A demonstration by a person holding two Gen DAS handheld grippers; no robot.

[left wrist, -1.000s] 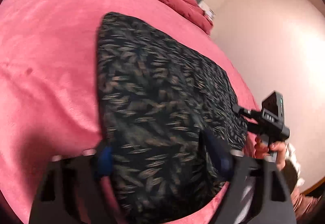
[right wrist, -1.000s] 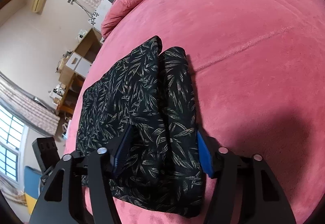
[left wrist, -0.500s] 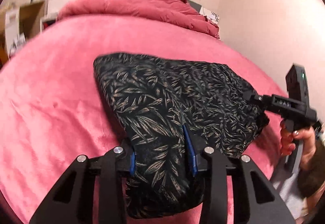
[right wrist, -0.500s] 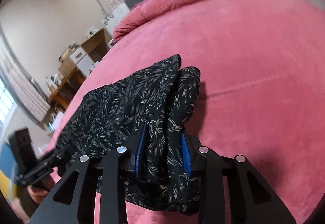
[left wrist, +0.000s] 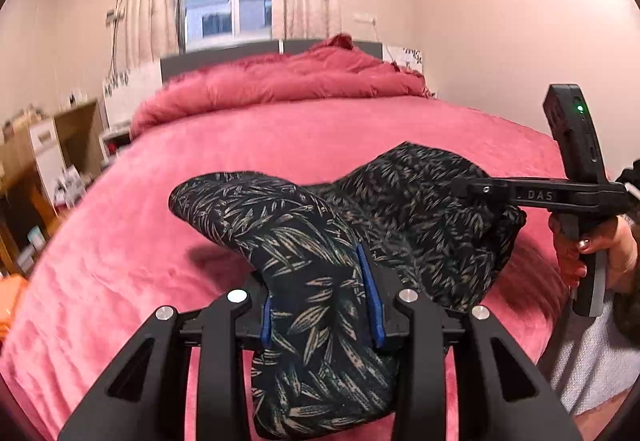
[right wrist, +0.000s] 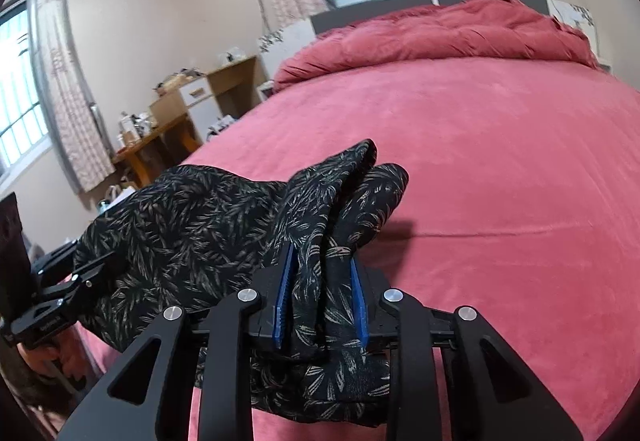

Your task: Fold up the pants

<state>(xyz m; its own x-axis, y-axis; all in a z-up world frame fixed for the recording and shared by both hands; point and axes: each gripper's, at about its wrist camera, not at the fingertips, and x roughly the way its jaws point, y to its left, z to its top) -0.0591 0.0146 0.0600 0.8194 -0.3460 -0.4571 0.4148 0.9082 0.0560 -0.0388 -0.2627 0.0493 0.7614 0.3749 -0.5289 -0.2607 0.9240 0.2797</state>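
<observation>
Left claw (left wrist: 322, 305) is clamped on a thick bunch of the black leaf-print fabric pants (left wrist: 400, 209), blue pads squeezing both sides. Right claw (right wrist: 320, 301) has the opposite near corner and is closing a touch tighter on it. The folded bundle sags between them, long axis running claw to claw, its far edge drooping forward toward the pink plush bed cover (left wrist: 320, 133), so I'd guess it gets carried forward evenly.

Open pink bed (right wrist: 500, 169) surface is seen ahead of and right of the pants (right wrist: 224, 225). The far end is closed off by a heaped red duvet (right wrist: 440, 33); the left flank is bordered by cluttered wooden shelving (right wrist: 180, 113).
</observation>
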